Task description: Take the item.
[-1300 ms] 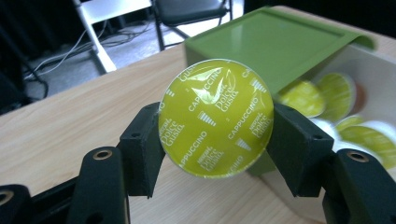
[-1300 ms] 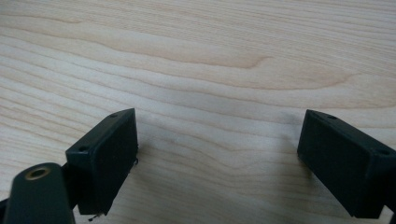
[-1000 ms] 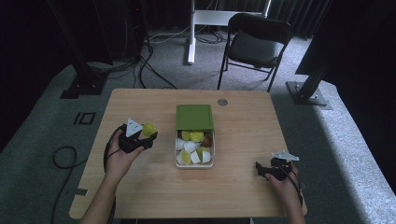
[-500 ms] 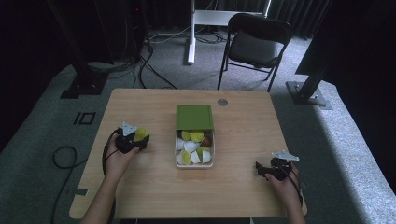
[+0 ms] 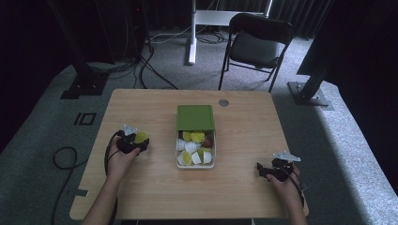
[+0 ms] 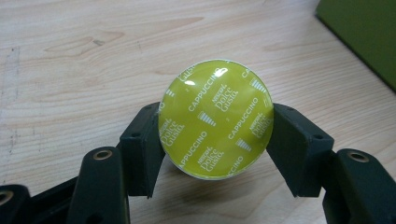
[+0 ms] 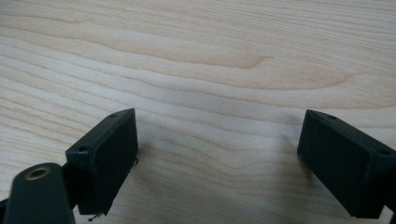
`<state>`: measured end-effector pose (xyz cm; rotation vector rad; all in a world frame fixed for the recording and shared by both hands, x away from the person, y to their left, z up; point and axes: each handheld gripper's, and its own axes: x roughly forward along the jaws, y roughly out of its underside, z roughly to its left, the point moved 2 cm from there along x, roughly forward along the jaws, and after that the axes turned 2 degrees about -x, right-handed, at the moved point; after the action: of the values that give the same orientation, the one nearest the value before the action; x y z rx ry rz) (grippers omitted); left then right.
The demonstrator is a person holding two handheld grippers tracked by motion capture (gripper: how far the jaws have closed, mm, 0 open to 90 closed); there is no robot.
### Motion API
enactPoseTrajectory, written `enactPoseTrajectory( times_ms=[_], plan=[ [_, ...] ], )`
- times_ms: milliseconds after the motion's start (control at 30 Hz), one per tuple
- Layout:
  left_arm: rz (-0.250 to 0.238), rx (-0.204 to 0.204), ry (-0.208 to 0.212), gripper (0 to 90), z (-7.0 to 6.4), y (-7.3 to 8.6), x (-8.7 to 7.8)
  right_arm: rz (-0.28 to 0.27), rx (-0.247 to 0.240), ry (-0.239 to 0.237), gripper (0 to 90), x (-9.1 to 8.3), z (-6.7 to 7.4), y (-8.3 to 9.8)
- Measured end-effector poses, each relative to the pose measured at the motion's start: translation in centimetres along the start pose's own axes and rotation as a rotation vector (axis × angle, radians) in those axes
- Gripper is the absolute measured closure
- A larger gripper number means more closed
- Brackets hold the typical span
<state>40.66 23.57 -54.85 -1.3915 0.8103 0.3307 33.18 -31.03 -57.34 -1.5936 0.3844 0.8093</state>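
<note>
Wood-grain table (image 5: 155, 187) carries the capsule box (image 5: 196, 149) at centre. At its 9 o'clock, the left gripper (image 5: 136, 142) clamps a light, rigid, foil-lidded capsule (image 6: 215, 117); grip the rim sides. Right gripper (image 5: 265, 170) jaws stand apart.

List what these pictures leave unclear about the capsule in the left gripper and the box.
- Capsule body, left gripper view: hidden under its own yellow-green lid, so whether it touches the table is unclear.
- Box contents, high view: capsules too small to count.
- Green lid, left gripper view: cut off by the frame edge.
</note>
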Motion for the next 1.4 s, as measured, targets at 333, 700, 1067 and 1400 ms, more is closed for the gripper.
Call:
enactPoseTrajectory(
  times_ms=[333,700,1067,1400],
  plan=[
    [0.015,-0.015,0.008,40.3,0.1,0.0,0.4,0.000,0.000,0.000,12.0,0.0,0.0,0.0],
    [-0.082,-0.014,0.067,21.5,-0.1,-0.5,-1.1,0.000,0.000,0.000,12.0,0.0,0.0,0.0],
    [-0.144,0.049,0.121,17.7,-0.9,-0.1,-3.6,0.000,0.000,0.000,12.0,0.0,0.0,0.0],
    [-0.220,0.110,0.234,17.7,-2.6,0.7,-5.2,0.000,0.000,0.000,12.0,0.0,0.0,0.0]
  ],
)
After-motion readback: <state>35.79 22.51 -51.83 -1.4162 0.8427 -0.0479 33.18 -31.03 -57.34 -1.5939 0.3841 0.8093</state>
